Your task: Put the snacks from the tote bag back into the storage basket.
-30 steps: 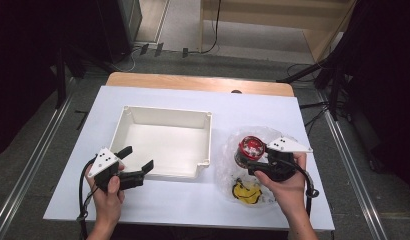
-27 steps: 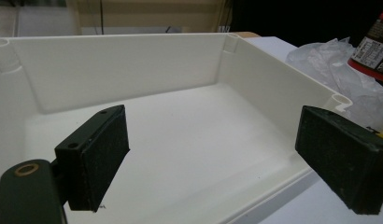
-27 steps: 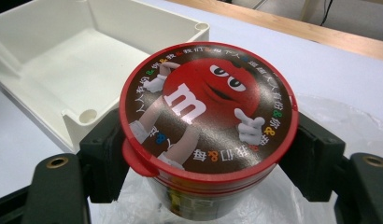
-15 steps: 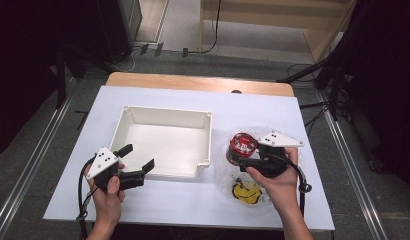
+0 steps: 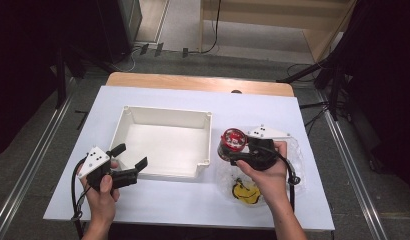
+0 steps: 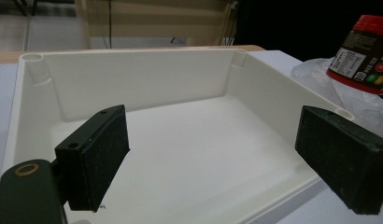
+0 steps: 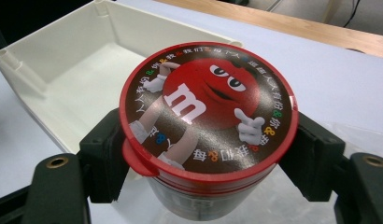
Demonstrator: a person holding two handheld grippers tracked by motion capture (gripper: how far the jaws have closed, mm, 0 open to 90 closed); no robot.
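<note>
A round candy tub with a red-rimmed brown lid is held upright by my right gripper, whose jaws press on its two sides just right of the white tray. The tub also appears beyond the tray's right wall in the left gripper view. My left gripper stands open at the tray's front left corner, its jaws over the tray floor with nothing between them.
A clear plastic bag lies under the right hand, with a yellow item in it near the table's front edge. The white table top ends in a wooden strip at the back.
The right gripper has carried the tub to the left, from above the plastic bag toward the tray's right wall. The left gripper has stayed put.
</note>
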